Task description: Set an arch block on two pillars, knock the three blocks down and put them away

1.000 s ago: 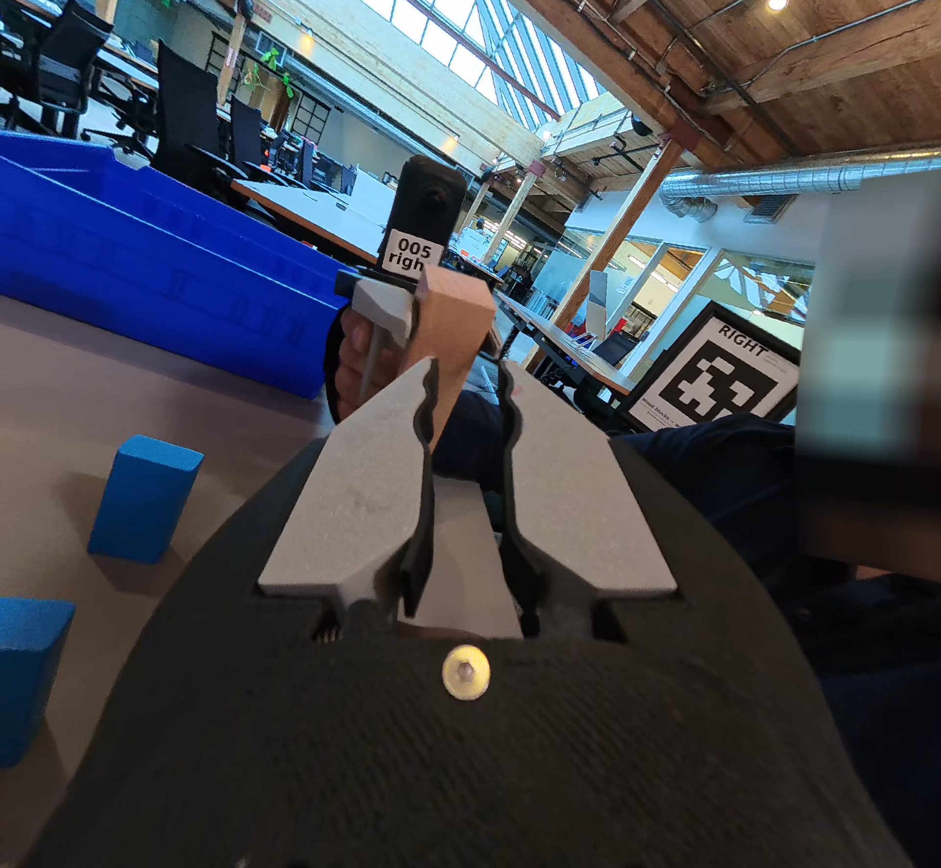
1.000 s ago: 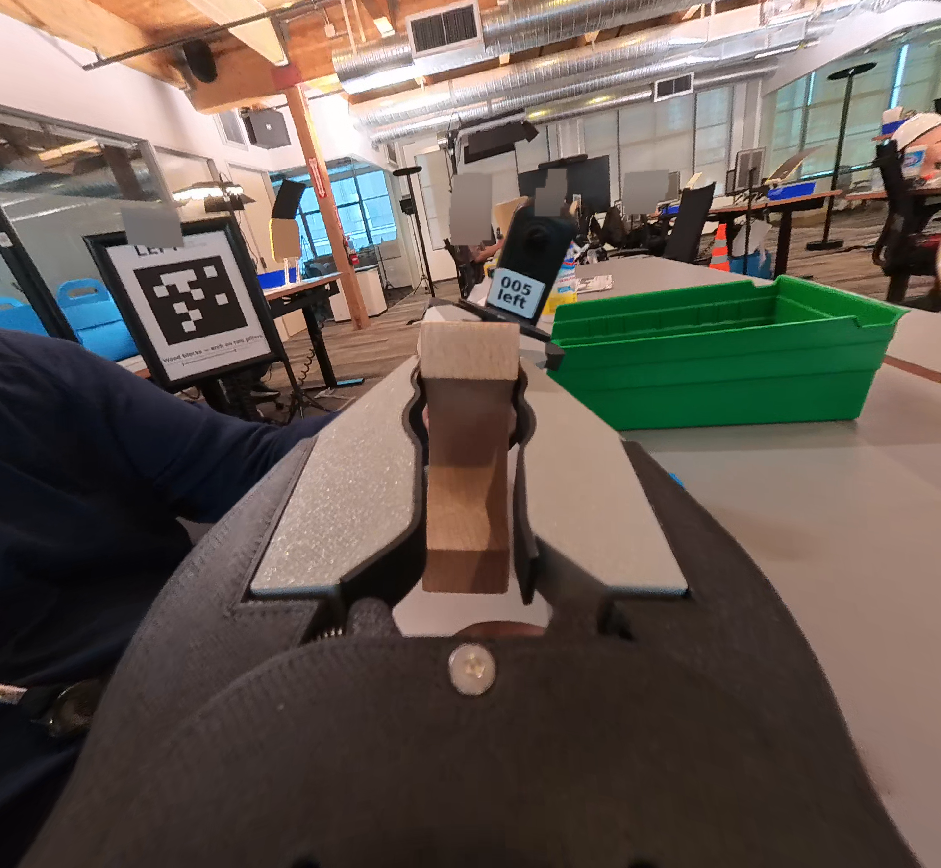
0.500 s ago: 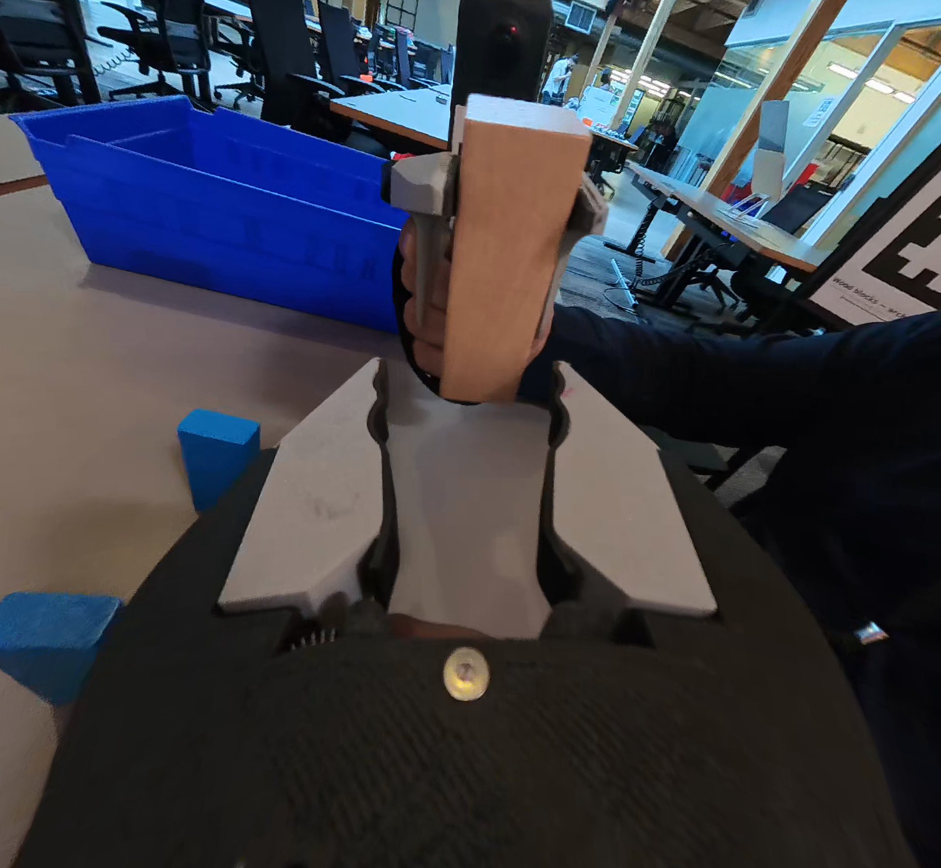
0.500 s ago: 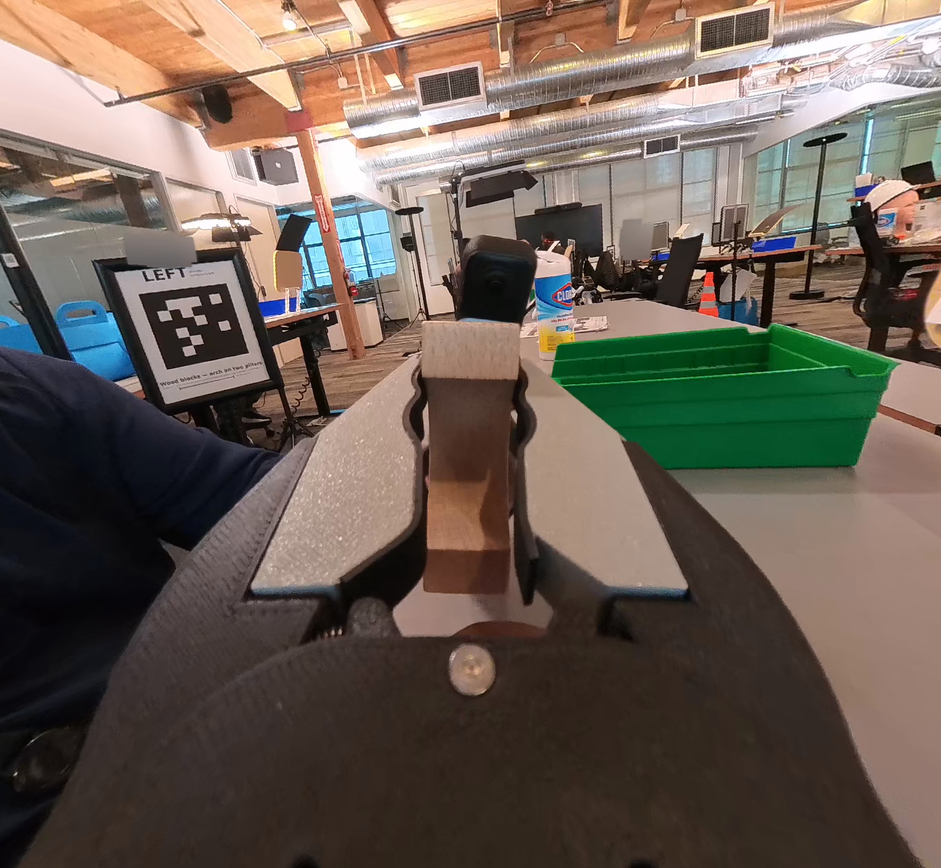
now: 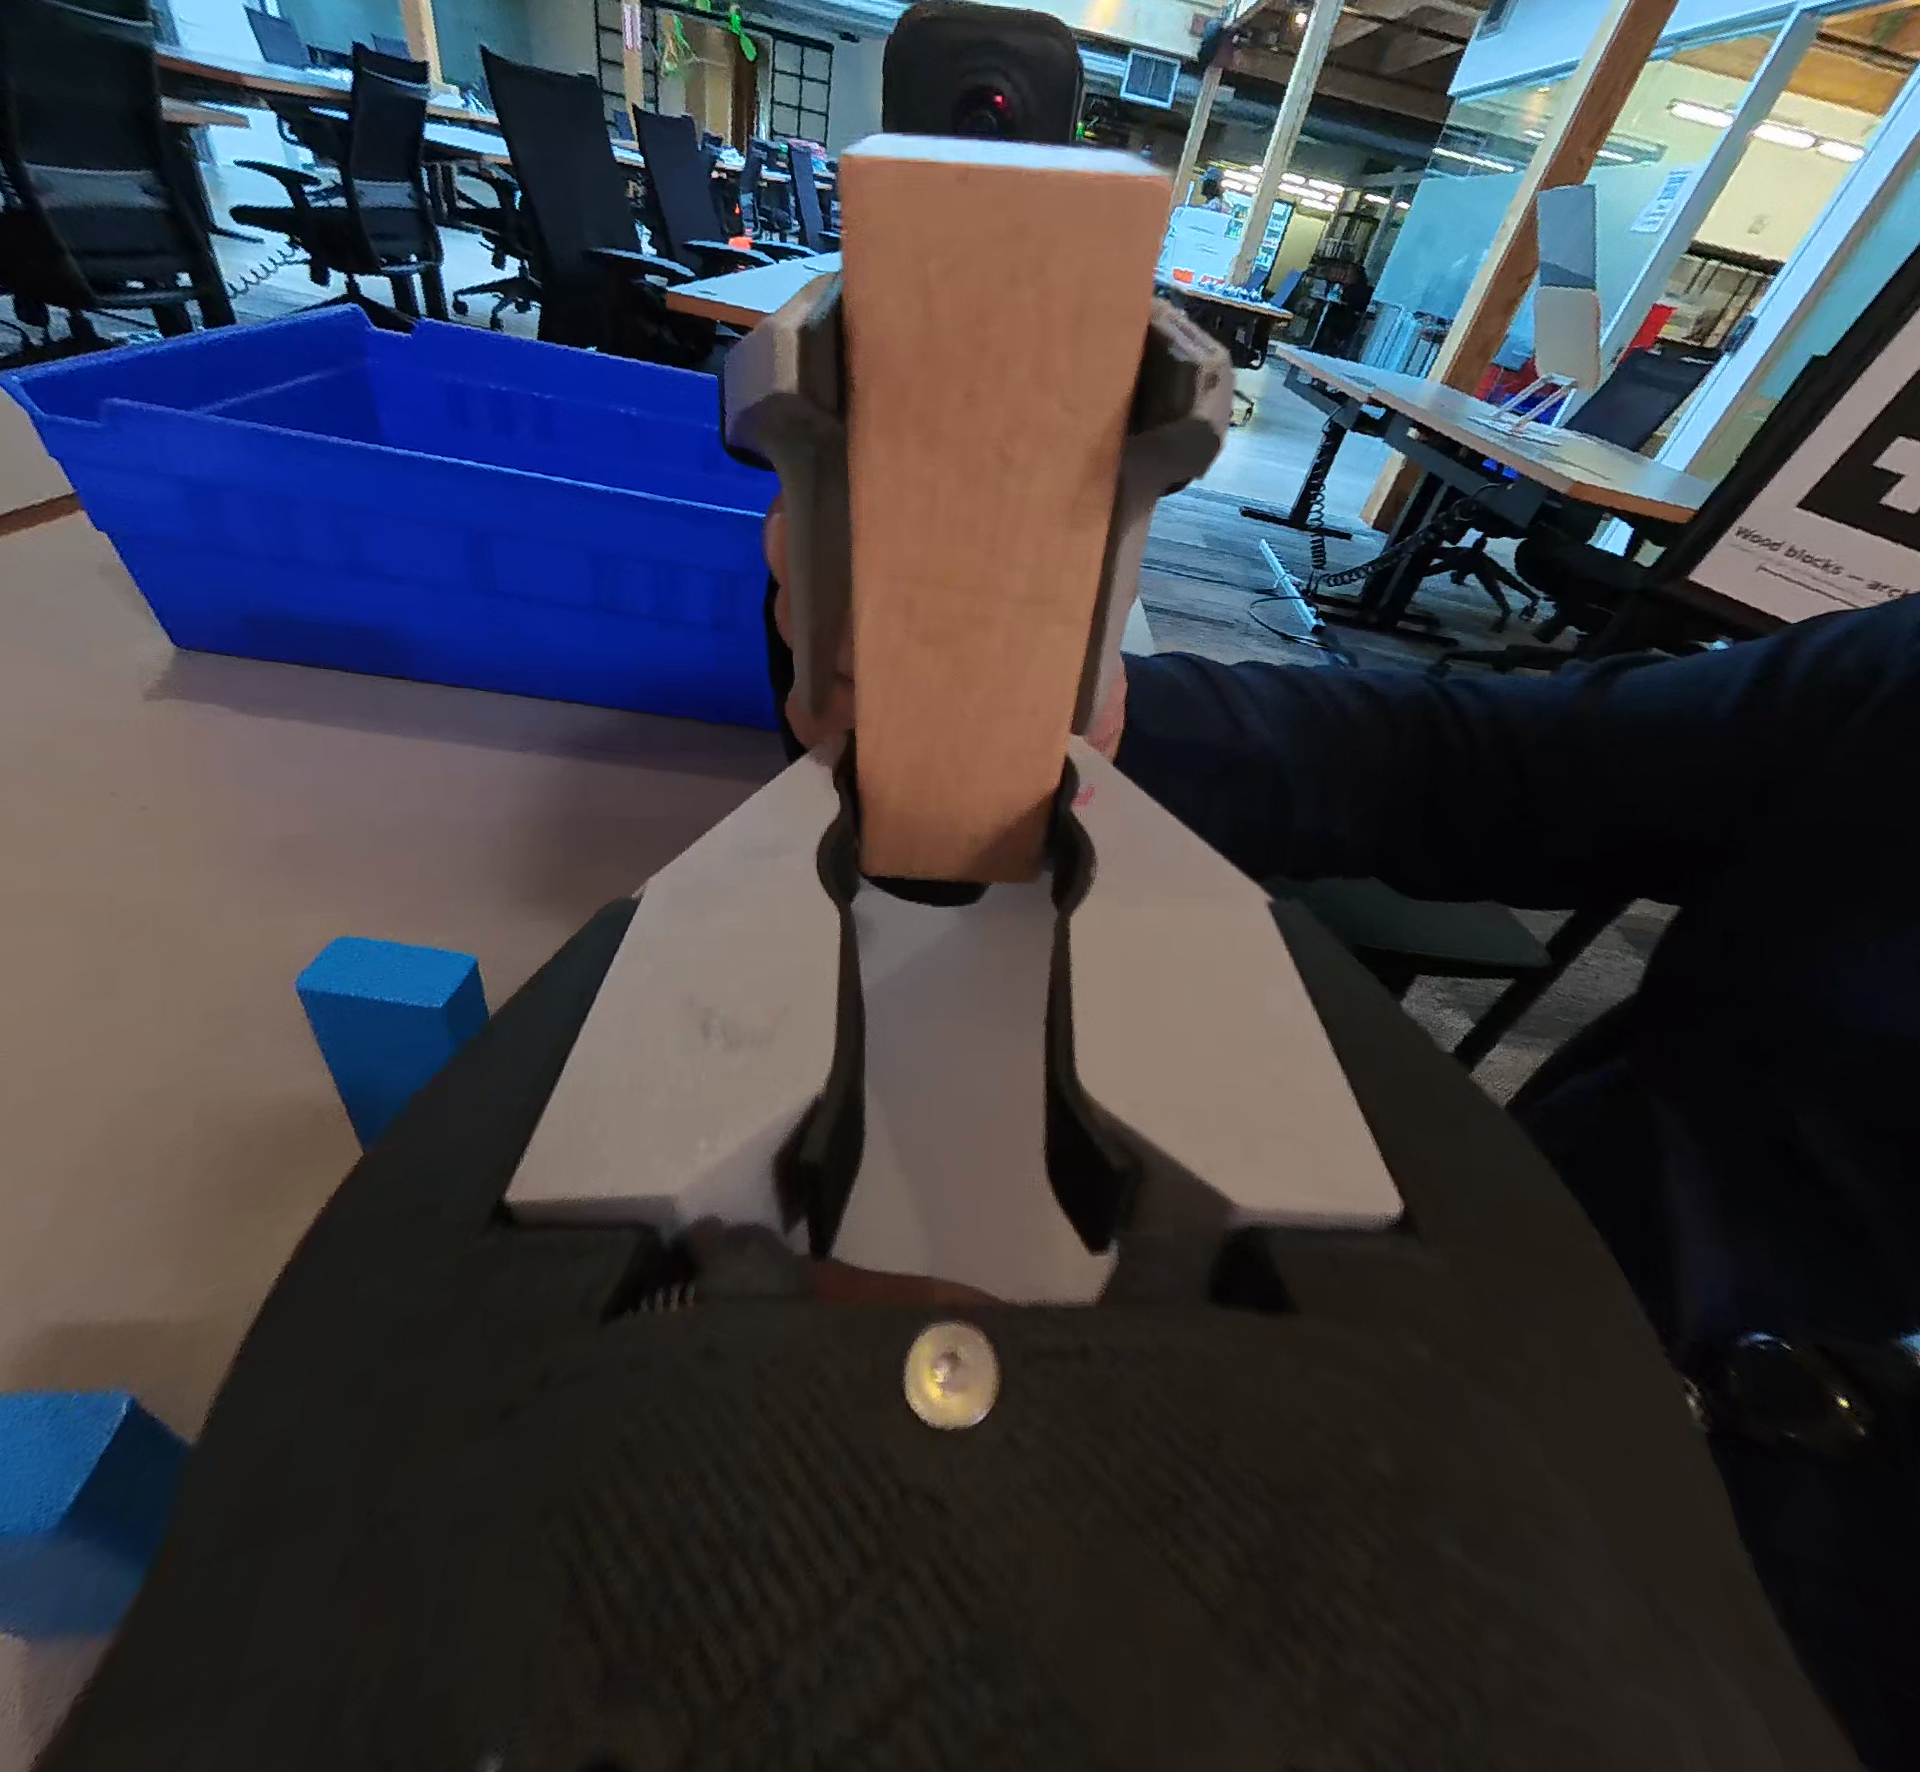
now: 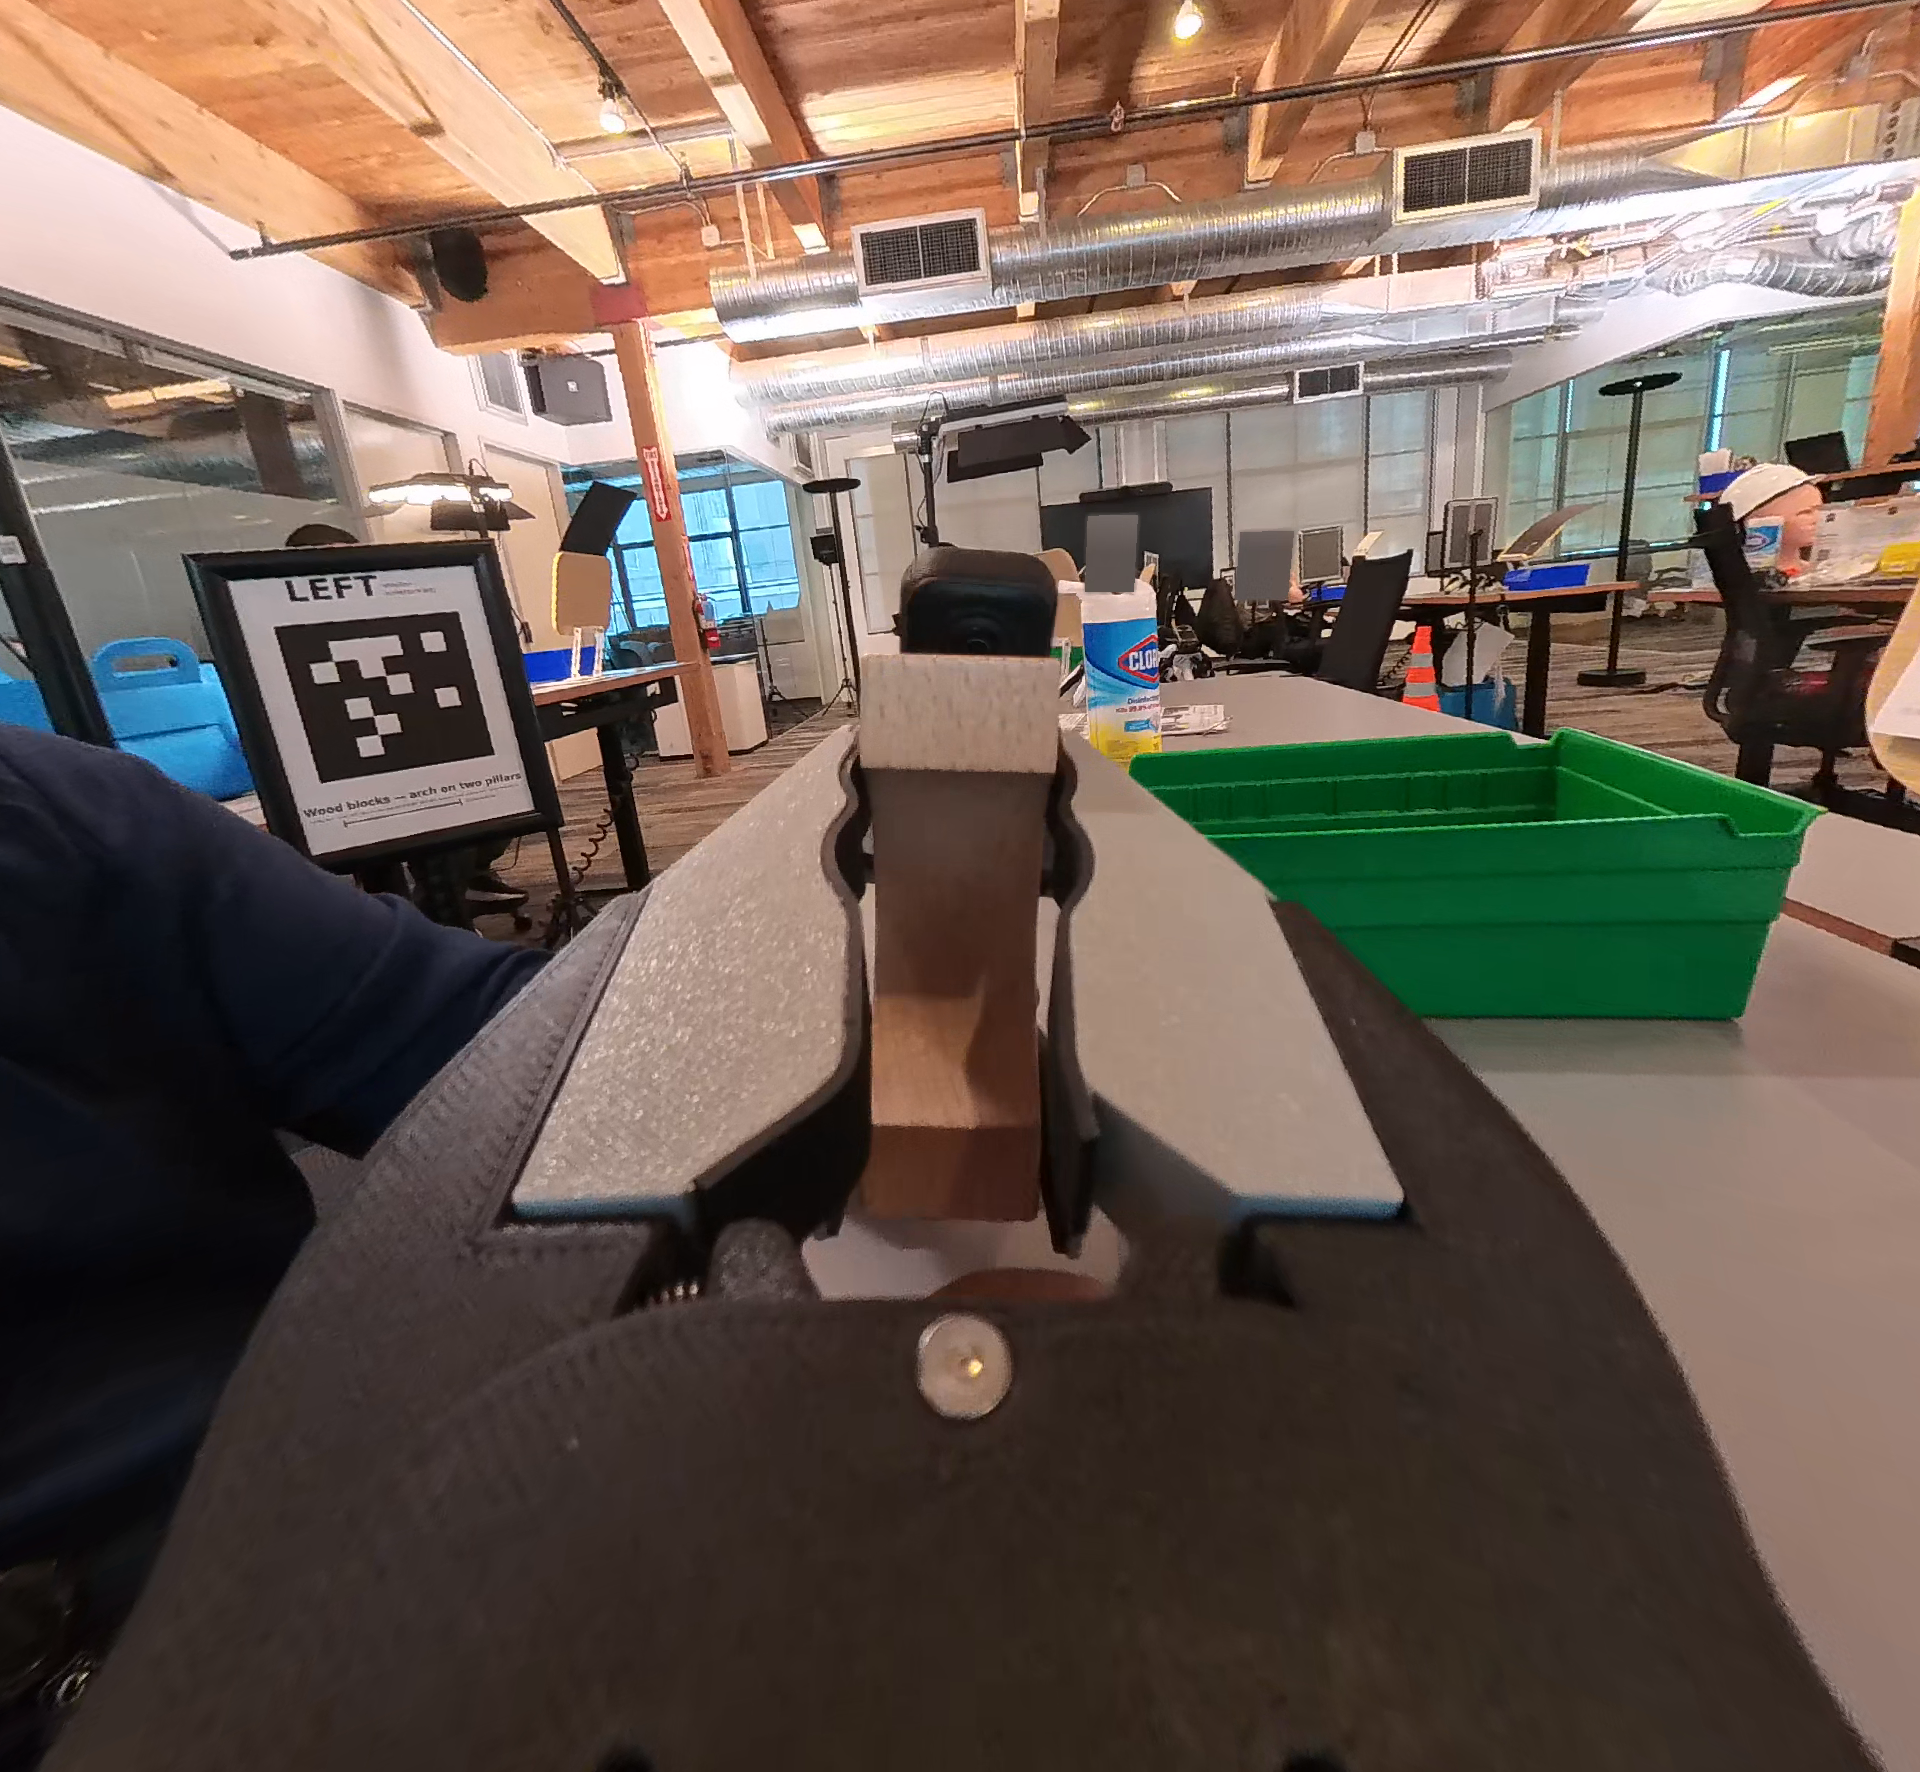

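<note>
A plain wooden arch block (image 5: pixel 987 475) hangs in the air between my two grippers, which face each other above the table (image 5: pixel 260 839). My right gripper (image 6: pixel 958 787) is shut on the block (image 6: pixel 956 995), which lies lengthwise between its fingers. My left gripper (image 5: pixel 951 818) has its fingertips closed on the near end of the same block. Two blue pillar blocks (image 5: pixel 390 1016) (image 5: pixel 62 1494) stand on the table low at the left of the left wrist view.
A blue bin (image 5: pixel 416 496) stands on the table behind the blocks at the left. A green bin (image 6: pixel 1455 891) stands at the right in the right wrist view, with a wipes canister (image 6: pixel 1120 673) behind it. A person's dark sleeve (image 5: pixel 1507 766) reaches across.
My left gripper opened wide, levelled and moved in on the block, then closed on its near end. My right gripper kept its hold on the block throughout.
</note>
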Action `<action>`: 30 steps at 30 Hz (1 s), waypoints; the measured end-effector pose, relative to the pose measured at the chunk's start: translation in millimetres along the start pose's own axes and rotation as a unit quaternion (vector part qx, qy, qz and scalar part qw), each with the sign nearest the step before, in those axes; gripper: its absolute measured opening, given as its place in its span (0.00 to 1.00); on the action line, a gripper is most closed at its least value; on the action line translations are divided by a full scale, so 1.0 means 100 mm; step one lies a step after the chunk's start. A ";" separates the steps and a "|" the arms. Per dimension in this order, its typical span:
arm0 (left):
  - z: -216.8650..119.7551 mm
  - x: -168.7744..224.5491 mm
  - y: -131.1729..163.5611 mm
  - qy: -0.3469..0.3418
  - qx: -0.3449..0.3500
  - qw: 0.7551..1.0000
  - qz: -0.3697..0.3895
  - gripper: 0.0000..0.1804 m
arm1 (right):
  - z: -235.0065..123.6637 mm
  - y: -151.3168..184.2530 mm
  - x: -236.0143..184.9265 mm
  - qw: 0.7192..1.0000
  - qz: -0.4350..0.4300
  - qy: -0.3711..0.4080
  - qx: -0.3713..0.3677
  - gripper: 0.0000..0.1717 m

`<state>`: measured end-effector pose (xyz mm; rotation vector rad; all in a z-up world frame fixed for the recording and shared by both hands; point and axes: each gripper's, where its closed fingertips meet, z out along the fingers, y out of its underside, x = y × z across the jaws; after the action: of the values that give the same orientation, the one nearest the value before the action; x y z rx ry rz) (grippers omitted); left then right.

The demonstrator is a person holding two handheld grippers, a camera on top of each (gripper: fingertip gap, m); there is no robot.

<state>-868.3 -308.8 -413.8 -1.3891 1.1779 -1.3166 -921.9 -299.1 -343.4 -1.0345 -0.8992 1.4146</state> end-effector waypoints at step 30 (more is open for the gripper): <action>-0.66 -0.11 -0.55 0.003 0.143 0.990 -0.014 0.17 | -0.09 0.20 0.12 0.998 0.011 0.005 -0.068 0.18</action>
<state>-930.2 -286.8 -357.1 -1.1979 0.9336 -1.4461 -920.0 -289.2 -366.6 -1.1556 -0.9906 1.3806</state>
